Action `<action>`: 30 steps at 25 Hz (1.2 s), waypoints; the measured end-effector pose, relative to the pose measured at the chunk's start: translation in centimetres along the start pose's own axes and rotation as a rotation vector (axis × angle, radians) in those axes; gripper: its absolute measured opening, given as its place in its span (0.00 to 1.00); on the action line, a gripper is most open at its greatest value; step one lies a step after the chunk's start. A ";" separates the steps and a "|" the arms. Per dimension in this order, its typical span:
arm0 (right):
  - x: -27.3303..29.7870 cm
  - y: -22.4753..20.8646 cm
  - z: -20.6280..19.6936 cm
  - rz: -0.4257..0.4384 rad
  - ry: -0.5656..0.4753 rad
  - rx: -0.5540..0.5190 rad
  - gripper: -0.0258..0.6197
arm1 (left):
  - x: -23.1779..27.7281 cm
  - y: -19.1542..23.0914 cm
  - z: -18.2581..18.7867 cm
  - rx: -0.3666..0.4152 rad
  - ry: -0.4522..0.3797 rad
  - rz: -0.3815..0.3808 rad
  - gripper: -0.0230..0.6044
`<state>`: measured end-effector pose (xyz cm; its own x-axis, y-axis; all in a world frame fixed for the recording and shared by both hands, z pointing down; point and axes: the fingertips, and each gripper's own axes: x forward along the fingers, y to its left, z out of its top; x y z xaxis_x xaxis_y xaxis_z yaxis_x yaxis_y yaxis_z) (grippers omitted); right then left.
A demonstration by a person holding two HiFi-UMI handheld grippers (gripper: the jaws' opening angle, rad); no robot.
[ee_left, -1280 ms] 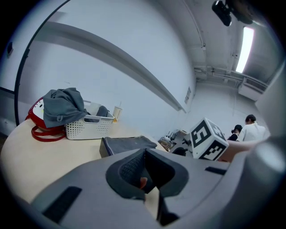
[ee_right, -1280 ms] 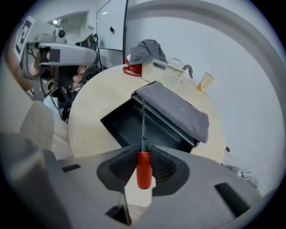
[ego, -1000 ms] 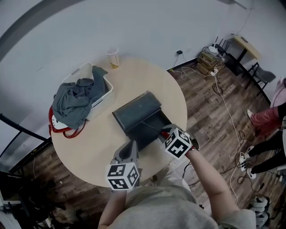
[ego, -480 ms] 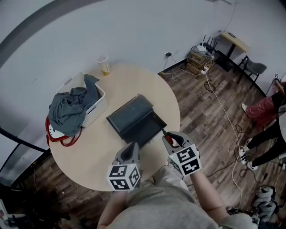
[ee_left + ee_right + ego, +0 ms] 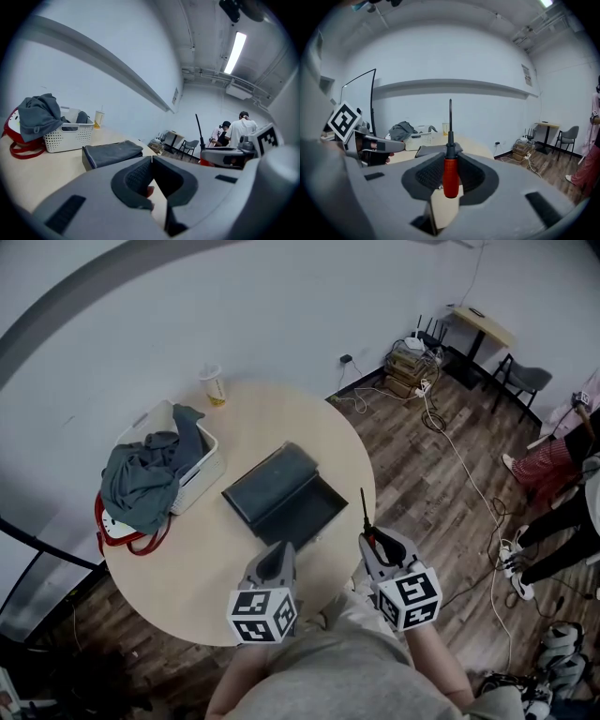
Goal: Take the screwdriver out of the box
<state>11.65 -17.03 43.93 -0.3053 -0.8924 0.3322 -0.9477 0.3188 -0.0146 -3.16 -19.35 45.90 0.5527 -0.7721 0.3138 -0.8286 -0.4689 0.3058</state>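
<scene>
One screwdriver, clamped: right gripper view

Left hand-held gripper: grey moulded shell, cube of black-and-white square markers at the back.
Right hand-held gripper: same grey shell, same marker cube.
Pads: dark, ribbed.
Shirt: pale grey, short sleeves.

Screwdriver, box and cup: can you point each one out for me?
Screwdriver [image 5: 450,176]: right gripper view, on its red handle.
Box [image 5: 270,481]: head view, on its opened lid.
Cup [image 5: 215,387]: head view, on its side.
</scene>
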 end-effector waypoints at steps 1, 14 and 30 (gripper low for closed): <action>-0.3 0.0 0.0 -0.002 -0.007 0.005 0.16 | -0.1 -0.1 0.0 -0.001 -0.001 0.000 0.04; -0.1 0.1 0.8 -0.020 -0.038 0.021 0.16 | -0.2 1.2 -0.1 -0.019 0.000 0.020 0.04; 0.3 0.0 1.6 -0.009 -0.065 0.028 0.16 | 0.1 1.5 0.1 -0.026 -0.004 0.024 0.04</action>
<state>11.38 -17.76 42.48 -0.3010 -0.9146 0.2701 -0.9525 0.3022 -0.0384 -4.34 -20.18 46.32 0.5323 -0.7848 0.3174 -0.8389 -0.4390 0.3216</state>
